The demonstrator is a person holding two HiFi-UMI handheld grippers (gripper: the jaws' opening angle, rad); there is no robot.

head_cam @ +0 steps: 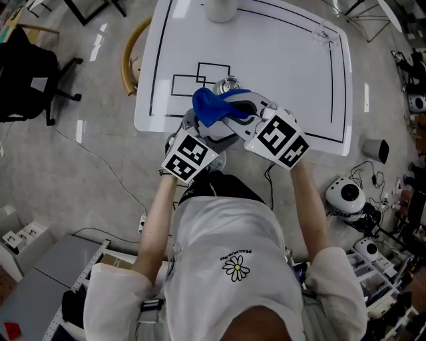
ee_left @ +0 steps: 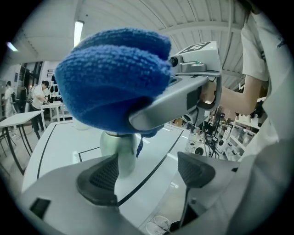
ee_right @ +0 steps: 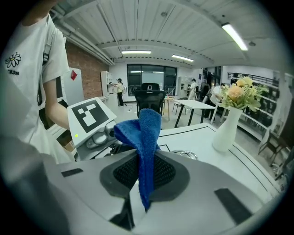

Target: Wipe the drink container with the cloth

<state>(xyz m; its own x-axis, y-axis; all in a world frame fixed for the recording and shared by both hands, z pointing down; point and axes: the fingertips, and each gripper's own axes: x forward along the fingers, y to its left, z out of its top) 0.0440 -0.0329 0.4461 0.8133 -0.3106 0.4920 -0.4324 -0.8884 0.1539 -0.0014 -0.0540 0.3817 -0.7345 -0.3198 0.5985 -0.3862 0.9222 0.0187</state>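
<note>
A blue cloth is draped over the top of a pale green metal drink container, which stands on the white table near its front edge. My right gripper is shut on the cloth, which is pinched between its dark pads, and the container's metal rim shows just beyond. My left gripper is open. The container stands beyond its left pad, apart from the right pad. In the left gripper view the cloth hides the container's top.
A white vase with flowers stands at the table's far side. A clear cup sits at the far right corner. Black lines mark the tabletop. A black office chair is on the left and round white devices lie on the floor at the right.
</note>
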